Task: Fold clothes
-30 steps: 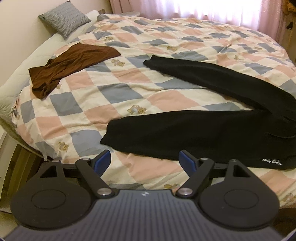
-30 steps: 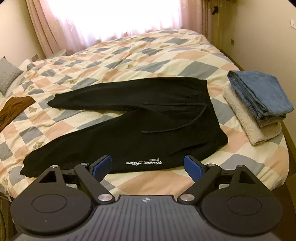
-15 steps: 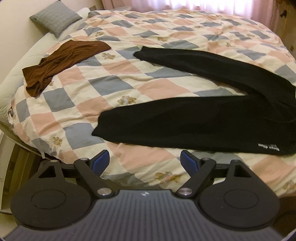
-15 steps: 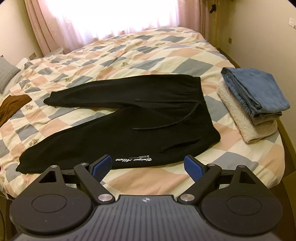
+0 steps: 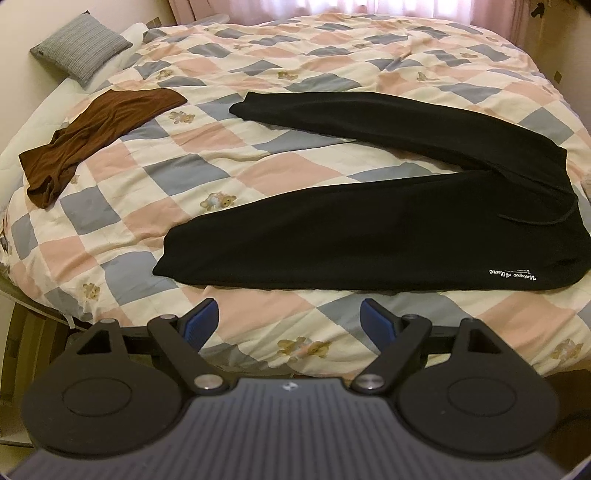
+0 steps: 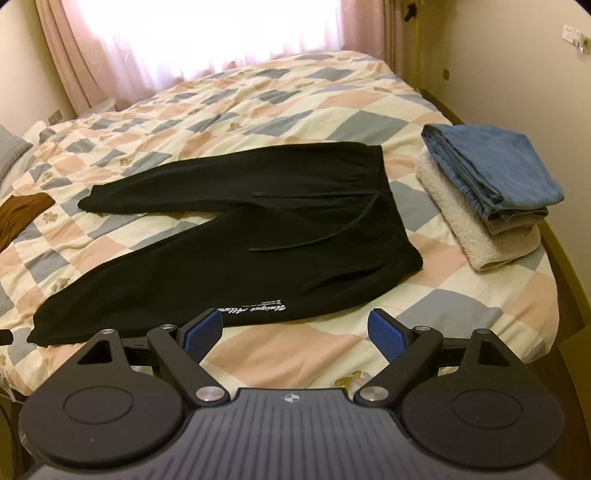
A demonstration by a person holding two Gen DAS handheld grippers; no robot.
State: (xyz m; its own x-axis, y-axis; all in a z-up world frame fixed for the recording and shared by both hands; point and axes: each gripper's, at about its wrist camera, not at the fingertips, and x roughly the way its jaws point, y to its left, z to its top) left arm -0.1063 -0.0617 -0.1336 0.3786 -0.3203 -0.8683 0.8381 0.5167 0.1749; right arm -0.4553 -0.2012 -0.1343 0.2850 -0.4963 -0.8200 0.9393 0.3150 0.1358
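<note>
Your left wrist view looks down across the bed's near edge at the black trousers (image 5: 369,221) from their leg end; your right, from their waist end. Both share them.

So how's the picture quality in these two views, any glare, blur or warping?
Right wrist view: the window behind the curtains is blown out white and the folded jeans look slightly soft. Left wrist view: even, dim, warm light; the black trousers lose detail. Both views: the fisheye bends the bed edges, with dark corners.
</note>
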